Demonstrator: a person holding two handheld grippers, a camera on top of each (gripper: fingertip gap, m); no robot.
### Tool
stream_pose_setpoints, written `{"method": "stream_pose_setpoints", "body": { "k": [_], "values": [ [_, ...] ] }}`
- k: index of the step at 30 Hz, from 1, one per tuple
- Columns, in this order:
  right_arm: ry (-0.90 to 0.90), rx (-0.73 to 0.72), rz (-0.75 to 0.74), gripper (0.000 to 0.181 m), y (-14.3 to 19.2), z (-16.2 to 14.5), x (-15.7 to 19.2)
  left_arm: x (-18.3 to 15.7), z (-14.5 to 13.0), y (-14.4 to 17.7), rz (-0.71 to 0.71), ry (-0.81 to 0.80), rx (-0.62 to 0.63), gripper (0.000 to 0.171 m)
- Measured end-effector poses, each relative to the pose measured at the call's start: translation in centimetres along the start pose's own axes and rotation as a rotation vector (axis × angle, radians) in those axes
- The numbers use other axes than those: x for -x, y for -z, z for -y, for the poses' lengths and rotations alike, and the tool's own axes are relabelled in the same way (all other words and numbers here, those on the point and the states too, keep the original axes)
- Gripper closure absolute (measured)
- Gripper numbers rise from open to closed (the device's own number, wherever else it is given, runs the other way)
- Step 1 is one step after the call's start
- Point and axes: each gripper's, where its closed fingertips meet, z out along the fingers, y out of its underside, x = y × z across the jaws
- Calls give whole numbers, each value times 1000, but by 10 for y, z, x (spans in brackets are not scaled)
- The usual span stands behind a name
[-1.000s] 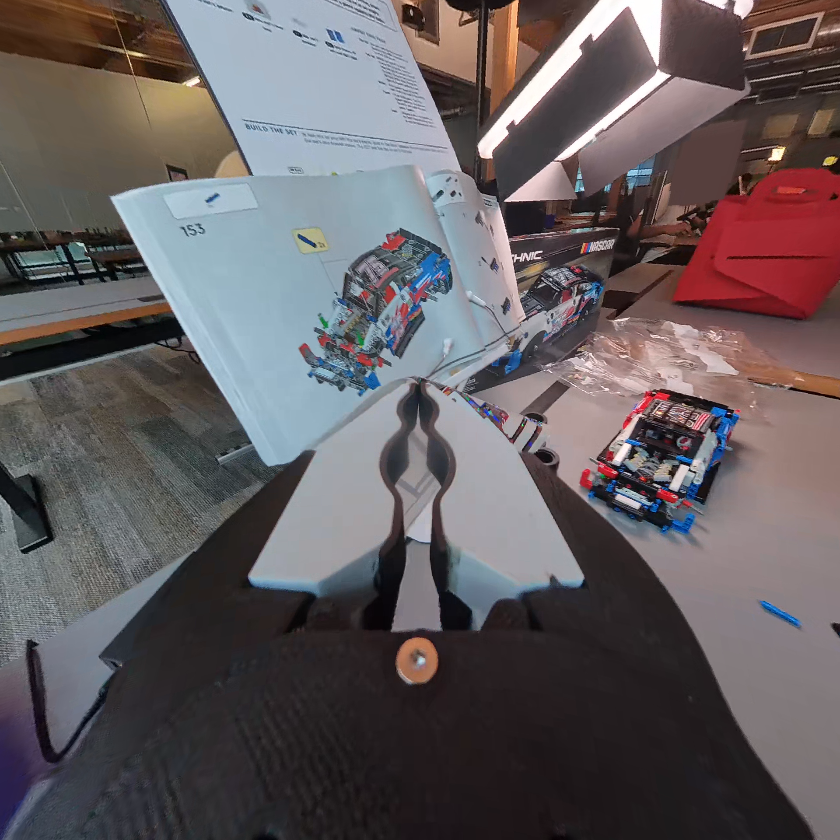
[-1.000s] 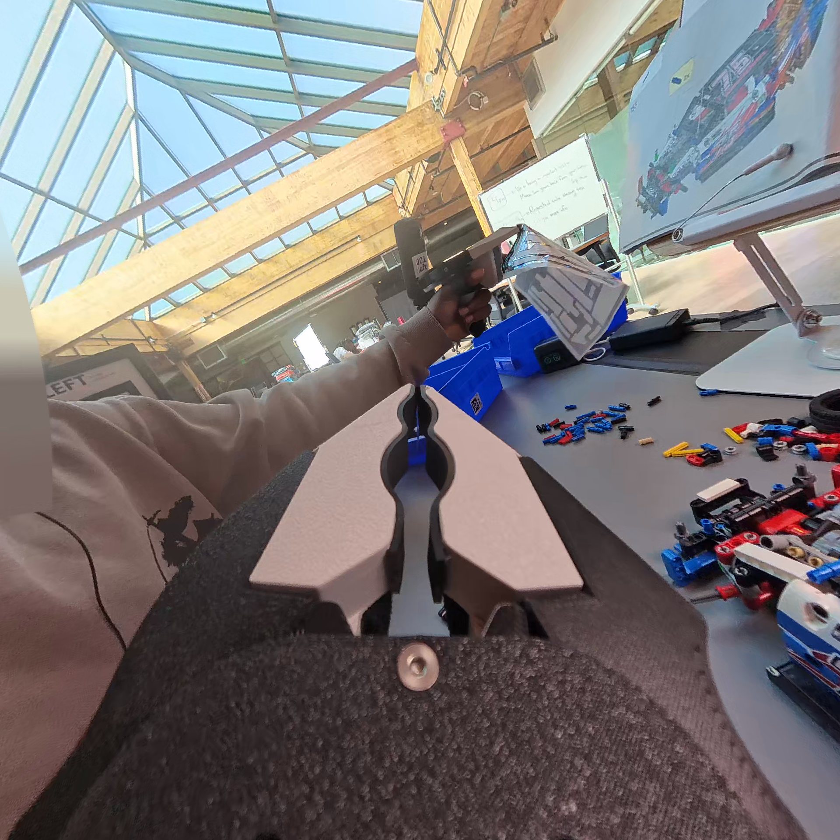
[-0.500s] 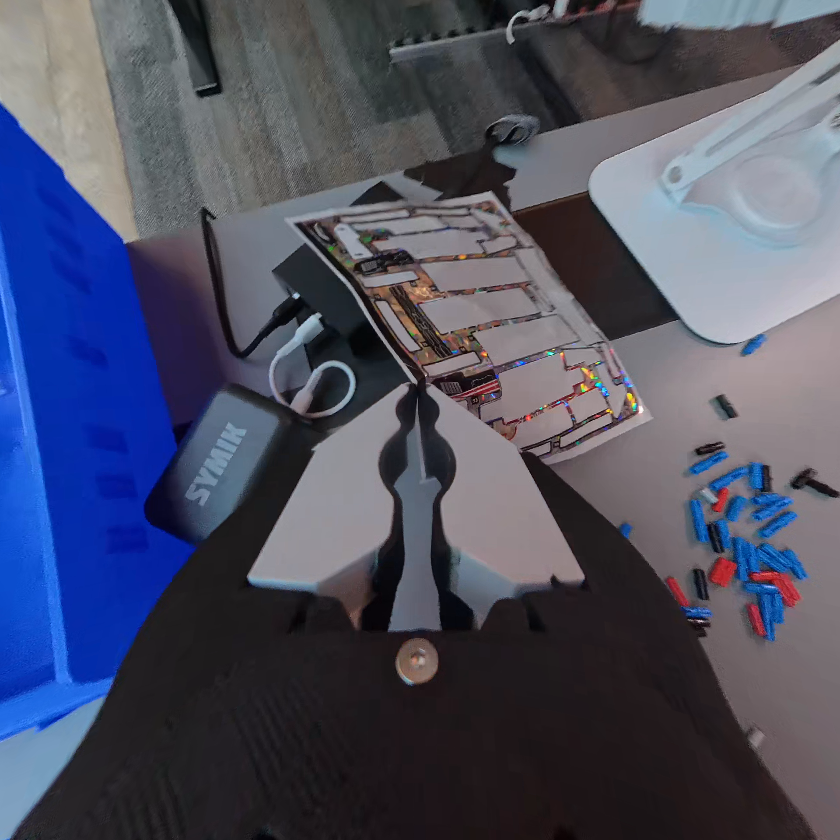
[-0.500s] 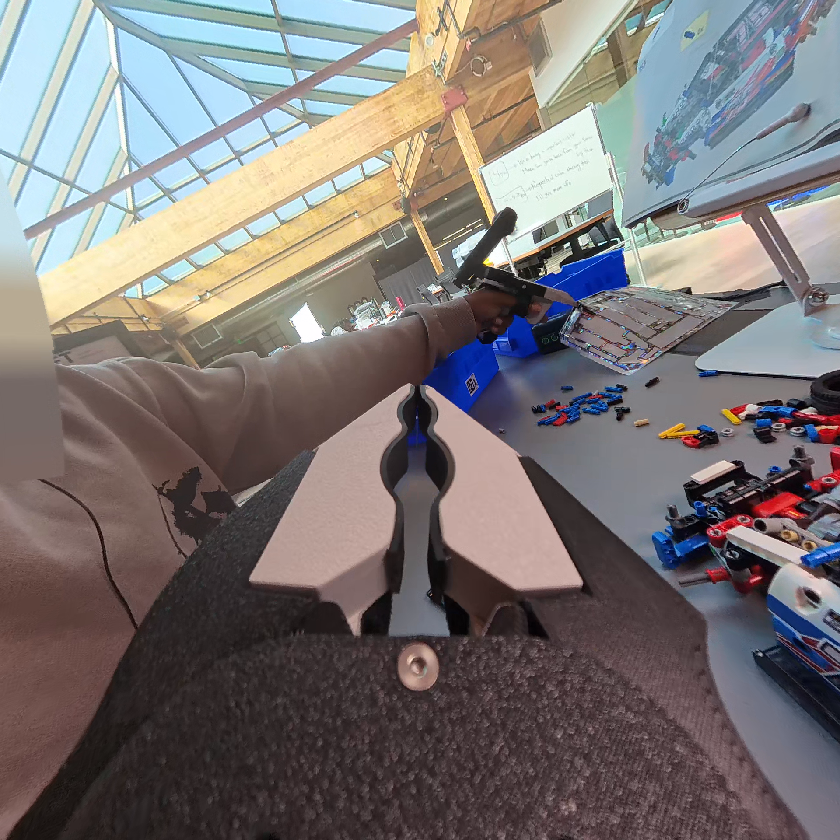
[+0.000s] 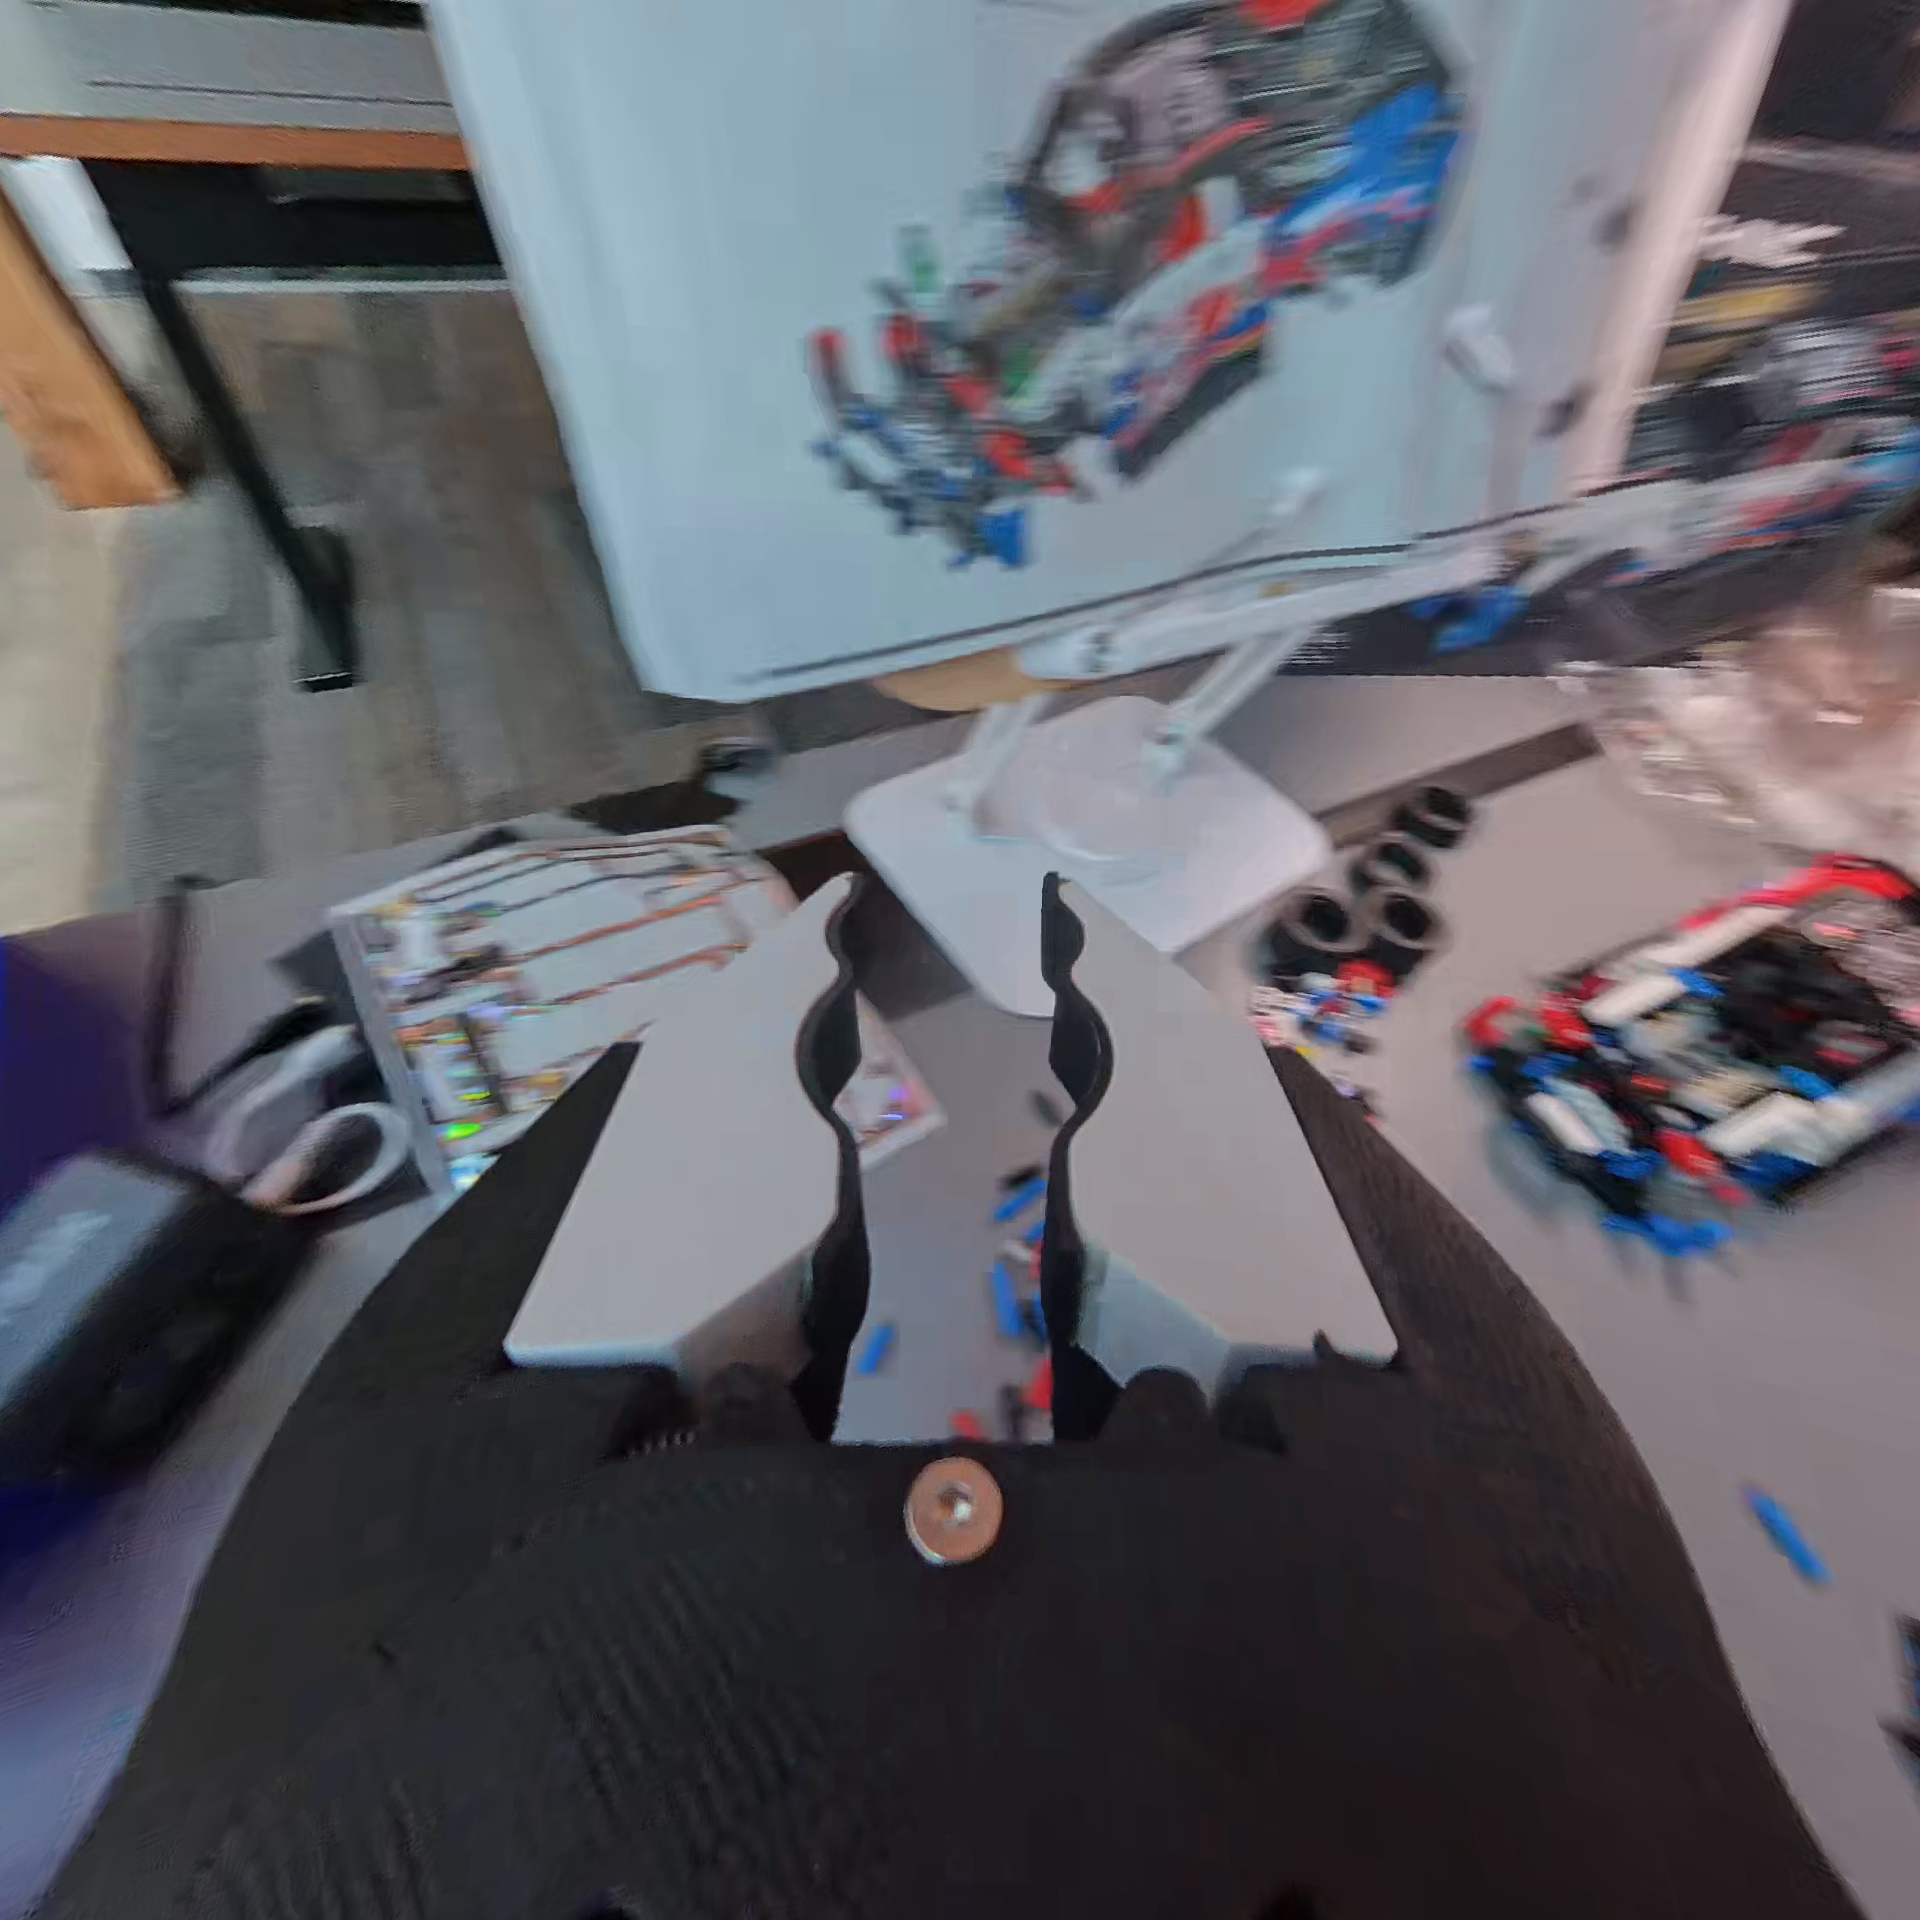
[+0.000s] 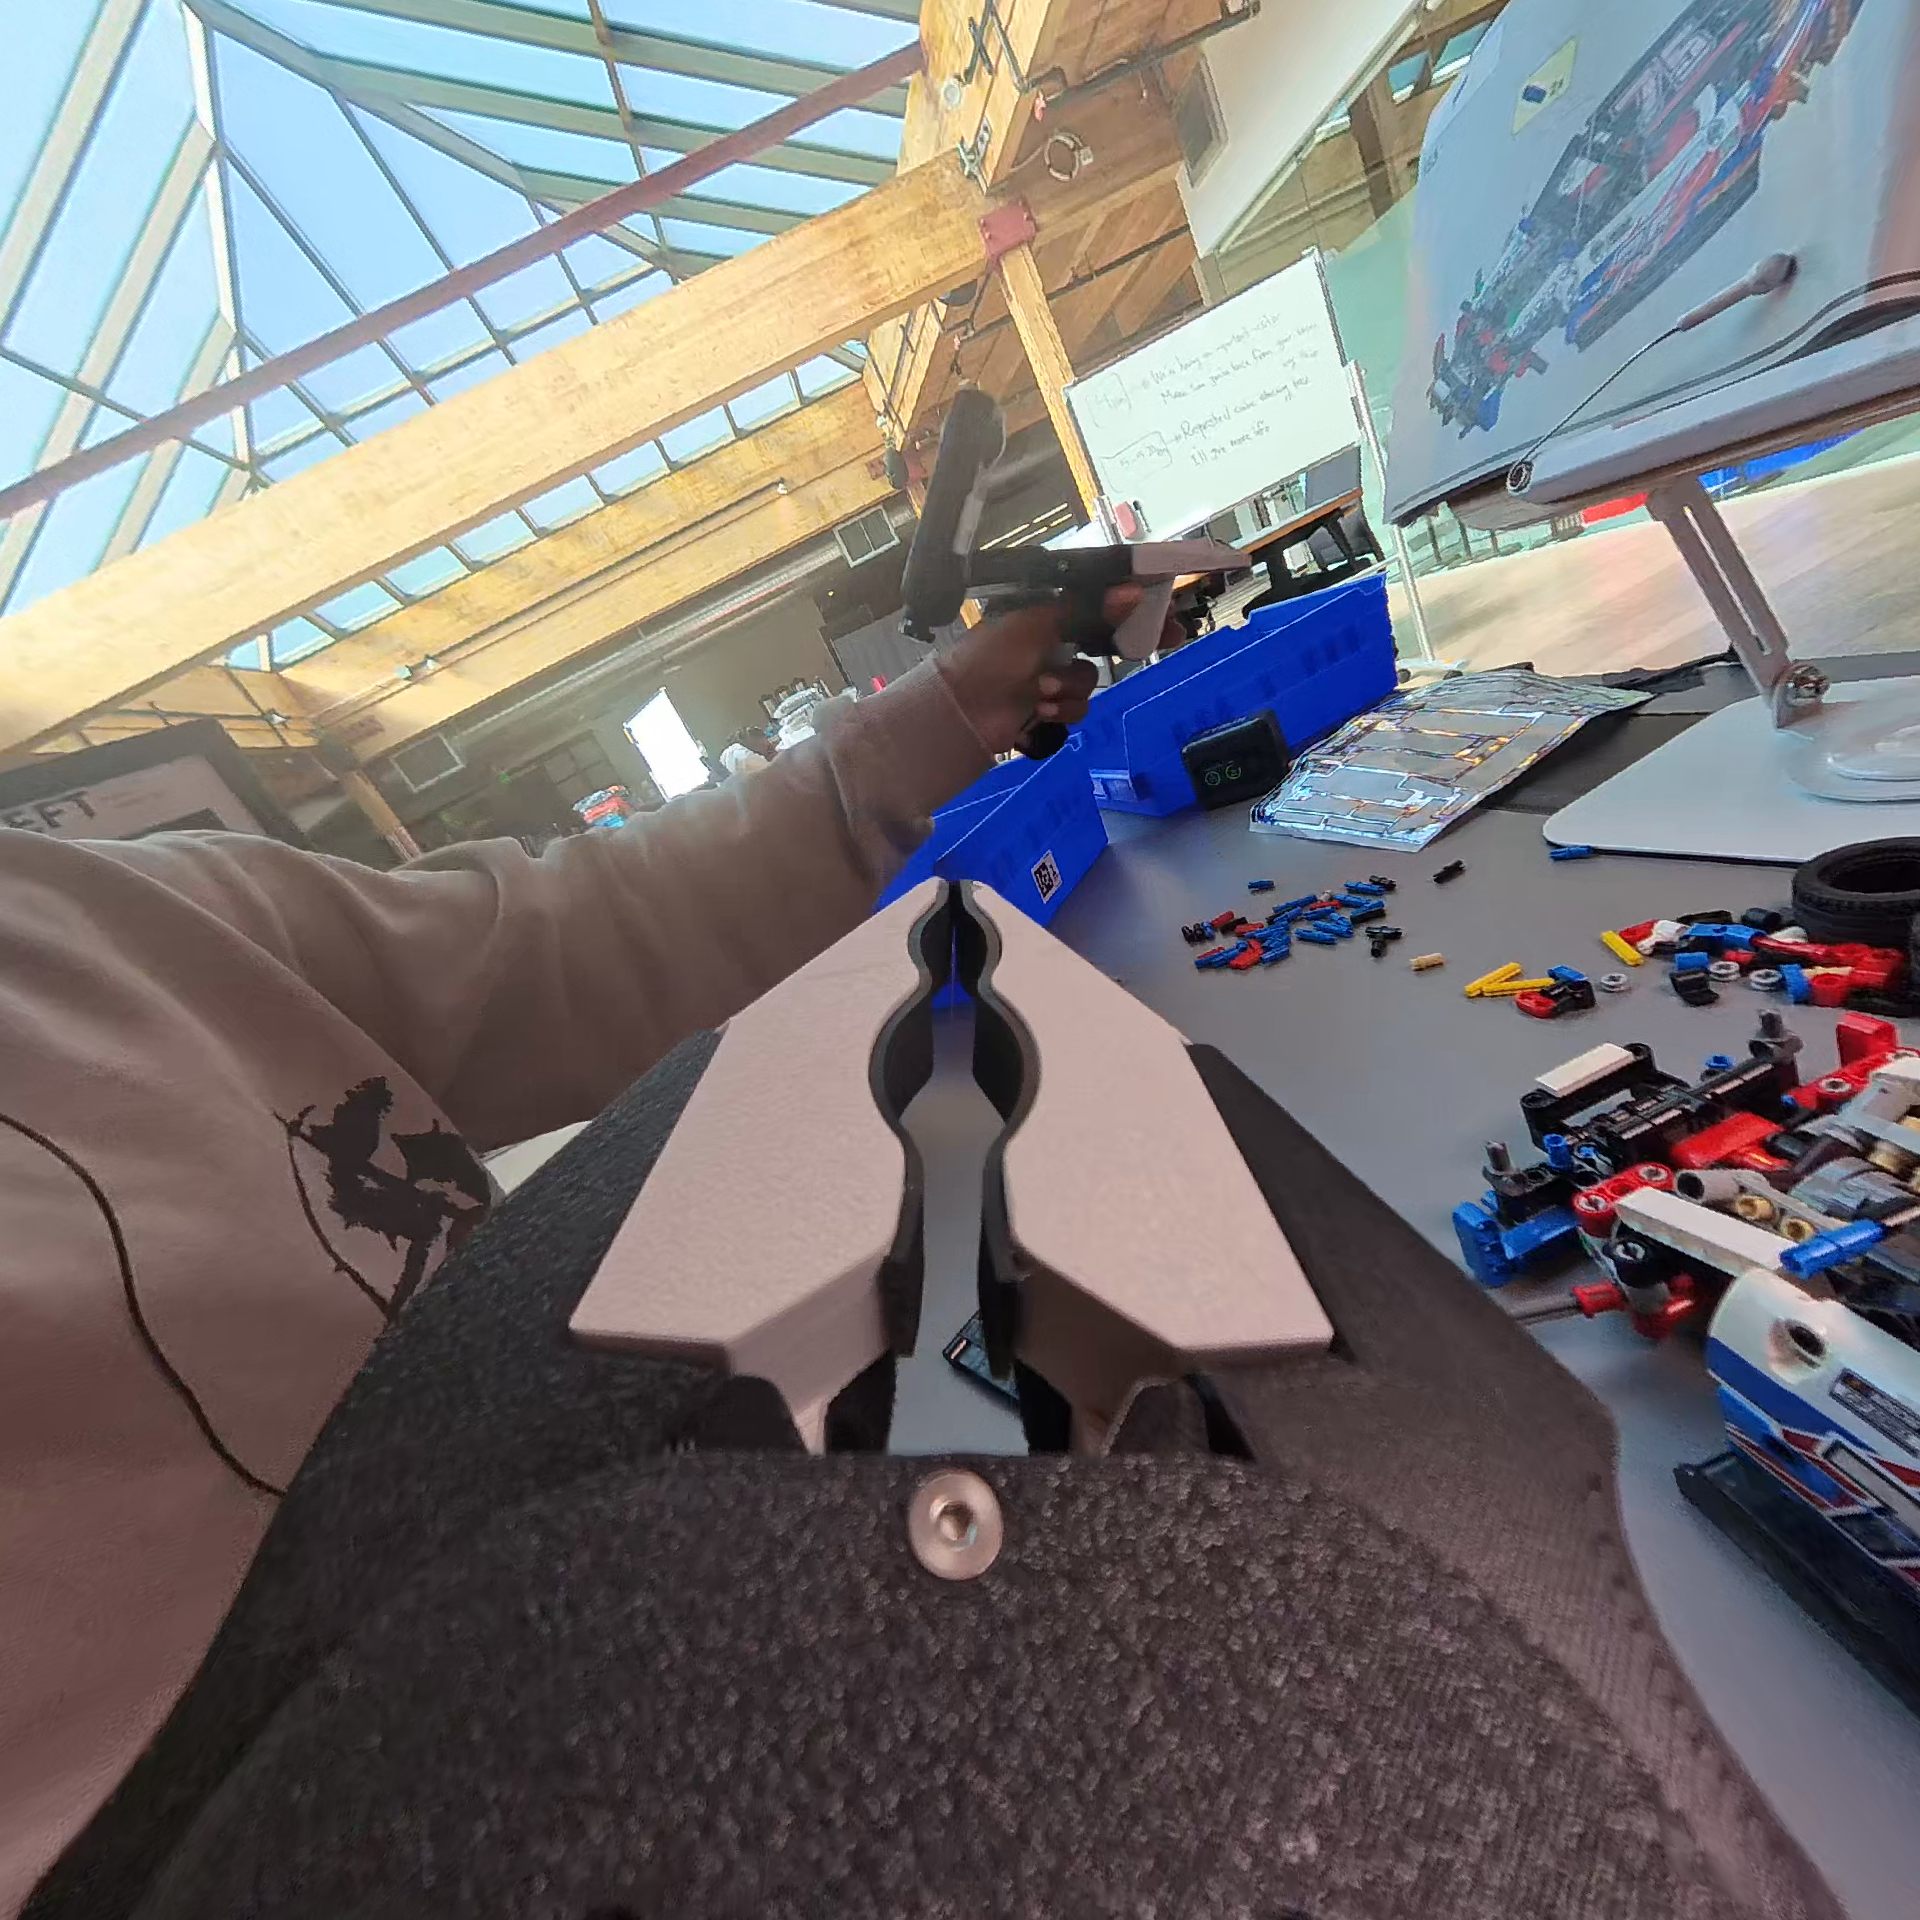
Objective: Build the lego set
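Note:
My left gripper [image 5: 951, 894] is open and empty, held in the air over the table; this view is blurred. It also shows in the right wrist view [image 6: 1195, 566], held up in a hand above the blue bins. The shiny sticker sheet [image 5: 540, 956] lies flat on the table to its left, also seen in the right wrist view [image 6: 1434, 748]. The part-built lego car [image 5: 1714, 1060] [image 6: 1766, 1195] sits at the right. The instruction book [image 5: 987, 312] [image 6: 1662, 208] stands open on a white stand [image 5: 1091, 862]. My right gripper [image 6: 956, 894] is shut, low over the near table.
Loose pins [image 6: 1288, 925] and small red, blue and yellow parts [image 6: 1714, 966] lie scattered between sheet and car. Black tyres [image 5: 1371, 894] sit by the stand base. Blue bins [image 6: 1247, 686] and a black power bank [image 6: 1231, 758] stand at the far left. A sleeved arm [image 6: 520, 987] crosses the left. Spacing between my two grippers at the tips: around 35 centimetres. My right gripper is the nearer one to the part-built lego car [image 5: 1714, 1060]: about 20 centimetres, against 35 centimetres. It is also in sight in the right wrist view [image 6: 1858, 1174].
My left gripper laid the sticker sheet on the table, let go, opened, and swung up to face the book. My right gripper has stayed put and shut.

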Motion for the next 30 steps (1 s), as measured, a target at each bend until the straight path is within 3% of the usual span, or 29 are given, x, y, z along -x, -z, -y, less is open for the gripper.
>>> {"method": "stream_pose_setpoints", "body": {
  "k": [4,6,8,10,13,19,30],
  "values": [
    [225,12,-90,181,-3,-4,-5,-161,-39,44,-513,202,-52,154],
    [530,49,-187,181,-5,-9,-6,-224,-68,66,-721,382,-40,154],
    [925,129,-275,181,-10,-20,-3,-269,-94,79,-859,543,-11,151],
    [1179,198,-292,181,-18,-36,4,-294,-109,85,-932,677,5,149],
    [1379,223,-301,181,-29,-50,14,-307,-118,87,-982,798,42,146],
    [1653,259,-344,181,-37,-58,17,-311,-122,88,-1006,815,63,156],
    [1770,302,-331,181,-45,-73,16,-312,-126,86,-1008,821,83,171]
  ]
}}
